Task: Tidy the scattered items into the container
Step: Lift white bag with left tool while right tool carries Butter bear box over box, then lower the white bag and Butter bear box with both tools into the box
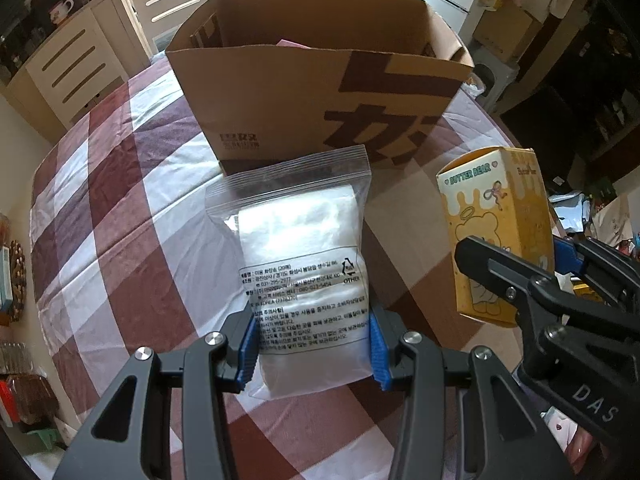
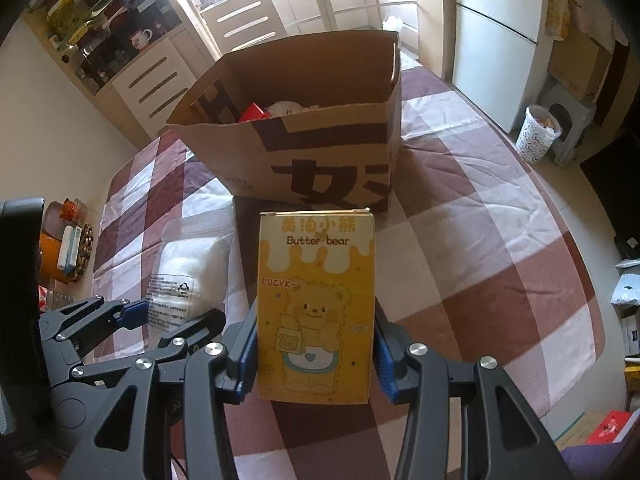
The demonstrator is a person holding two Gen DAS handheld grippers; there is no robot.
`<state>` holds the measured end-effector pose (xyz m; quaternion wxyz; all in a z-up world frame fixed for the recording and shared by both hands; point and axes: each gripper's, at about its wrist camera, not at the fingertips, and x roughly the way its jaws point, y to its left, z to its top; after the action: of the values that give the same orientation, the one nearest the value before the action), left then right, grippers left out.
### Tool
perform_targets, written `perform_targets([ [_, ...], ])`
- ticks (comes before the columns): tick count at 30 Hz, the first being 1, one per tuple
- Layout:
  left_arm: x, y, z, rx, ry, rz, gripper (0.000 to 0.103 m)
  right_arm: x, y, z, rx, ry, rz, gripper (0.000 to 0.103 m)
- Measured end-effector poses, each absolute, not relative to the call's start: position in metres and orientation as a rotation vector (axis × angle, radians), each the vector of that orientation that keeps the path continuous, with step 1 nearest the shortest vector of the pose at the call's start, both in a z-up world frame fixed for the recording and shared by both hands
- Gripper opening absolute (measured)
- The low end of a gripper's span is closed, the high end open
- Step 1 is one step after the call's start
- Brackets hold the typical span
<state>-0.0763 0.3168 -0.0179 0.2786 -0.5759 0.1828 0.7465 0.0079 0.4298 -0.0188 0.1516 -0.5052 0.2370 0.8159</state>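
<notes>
While its blue pads press both sides of a clear zip bag (image 1: 304, 276) of white pads, the left gripper (image 1: 314, 346) holds it above the checked bench (image 1: 120, 208); the right gripper (image 2: 316, 354) clamps a yellow bear carton (image 2: 316, 304). Just beyond stands an open cardboard box (image 2: 320, 160), with something red (image 2: 253, 112) and something white (image 2: 286, 107) inside

The cardboard box (image 1: 320, 92) stands on the table (image 1: 120, 200), behind the pouch (image 1: 304, 272) (carton (image 2: 316, 304) to its right).
</notes>
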Motion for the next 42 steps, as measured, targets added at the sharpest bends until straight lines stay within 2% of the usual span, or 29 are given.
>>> perform_targets([
  [15,-0.11,0.341,-0.021,-1.541,0.481,1.966,0.046,-0.023,0.452,-0.022,-1.46,0.702,2.352,0.048],
  [26,-0.144,0.357,0.059,-1.406,0.366,1.908,0.046,-0.041,0.476,0.049,-1.306,0.747,2.465,0.048],
  [30,-0.176,0.375,0.075,-1.375,0.345,1.896,0.047,-0.065,0.492,0.067,-1.251,0.7,2.499,0.048],
  [34,-0.211,0.395,0.073,-1.385,0.329,1.888,0.047,-0.101,0.512,0.066,-1.226,0.678,2.509,0.048],
  [42,-0.252,0.412,0.032,-1.44,0.343,1.89,0.047,-0.151,0.526,0.04,-1.279,0.635,2.467,0.048],
])
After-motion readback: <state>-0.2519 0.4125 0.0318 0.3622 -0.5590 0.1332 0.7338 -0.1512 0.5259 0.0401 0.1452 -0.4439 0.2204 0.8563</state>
